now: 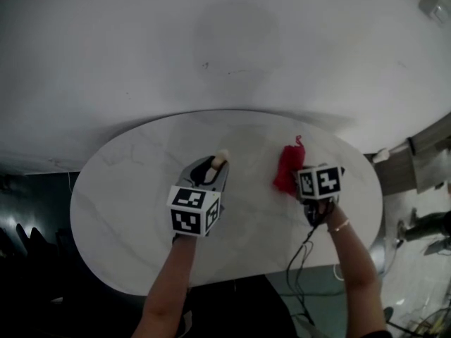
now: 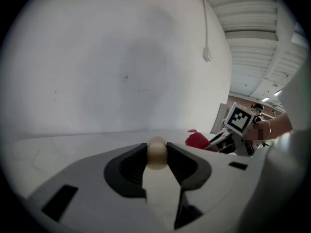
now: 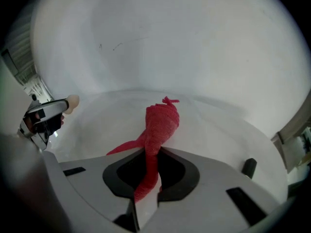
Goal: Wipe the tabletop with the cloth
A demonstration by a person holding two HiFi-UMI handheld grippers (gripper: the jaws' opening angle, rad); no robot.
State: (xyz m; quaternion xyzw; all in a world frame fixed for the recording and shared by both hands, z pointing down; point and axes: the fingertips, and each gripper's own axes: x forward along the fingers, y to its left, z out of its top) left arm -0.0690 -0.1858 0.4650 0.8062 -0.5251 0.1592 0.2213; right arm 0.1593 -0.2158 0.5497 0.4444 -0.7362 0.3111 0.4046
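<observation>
The cloth [image 1: 287, 167] is red and bunched into a twisted roll. Its near end is pinched between the jaws of the right gripper [image 3: 151, 155]. The rest lies on the surface [image 1: 141, 189] toward its right side, stretching toward the far edge. The surface is white, oval and faintly veined.

We face a plain white wall [image 1: 225, 48] – faintly smudged in places. Before it stands an oval, pale marbled counter [image 1: 127, 203]. At left the floor [image 1: 28, 189] is dark; overhead runs a ribbed white ceiling [image 2: 252, 28].
</observation>
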